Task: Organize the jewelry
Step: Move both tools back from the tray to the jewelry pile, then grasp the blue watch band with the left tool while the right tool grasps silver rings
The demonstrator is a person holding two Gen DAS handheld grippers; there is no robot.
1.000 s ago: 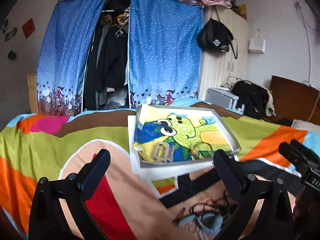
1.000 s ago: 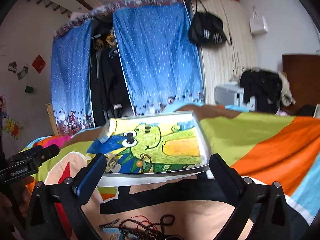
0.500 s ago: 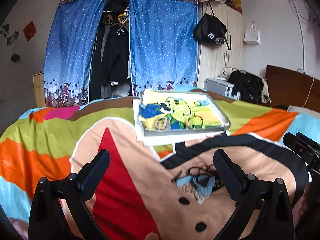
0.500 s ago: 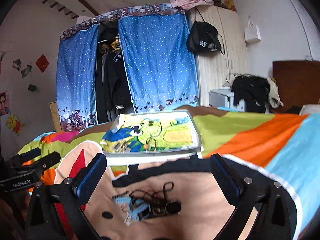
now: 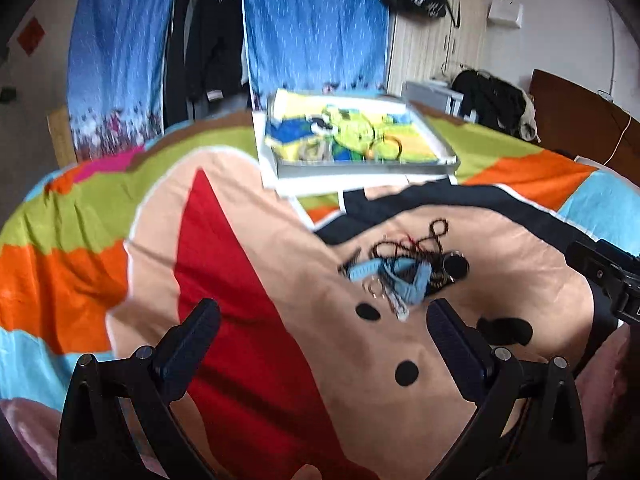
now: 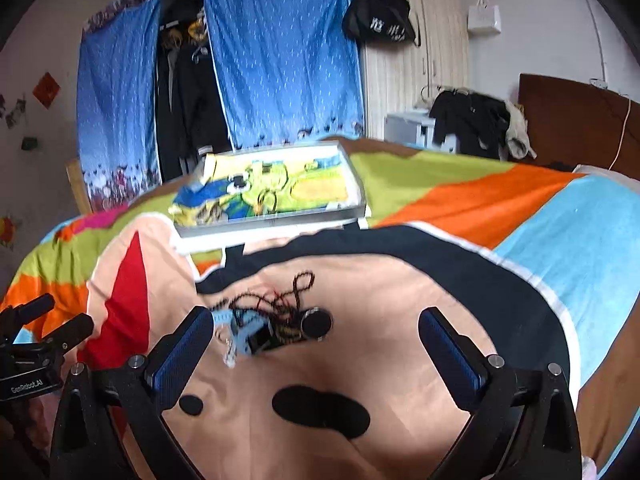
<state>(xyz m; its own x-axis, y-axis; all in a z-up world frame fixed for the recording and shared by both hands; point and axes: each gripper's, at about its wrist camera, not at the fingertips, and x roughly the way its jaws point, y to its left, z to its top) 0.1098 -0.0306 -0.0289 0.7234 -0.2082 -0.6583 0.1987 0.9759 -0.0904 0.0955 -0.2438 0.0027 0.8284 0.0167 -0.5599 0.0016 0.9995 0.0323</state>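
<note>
left gripper: black two-finger tool, jaws spread wide, holding nothing
right gripper: same, spread, hanging over the pile
jewelry pile: tangled dark bead strings, blue strap, mid-bedspread
tray: grey, cartoon-lined, far edge
step: picking next piece, I guess; needs one strand singled out

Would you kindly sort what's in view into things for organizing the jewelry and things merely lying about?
For the job:
- tangled jewelry pile on the bedspread
- tray with the cartoon liner
- left gripper, open
- right gripper, open

Lying about:
- black bag on the wardrobe
- white paper bag
- dark clothes heap
</note>
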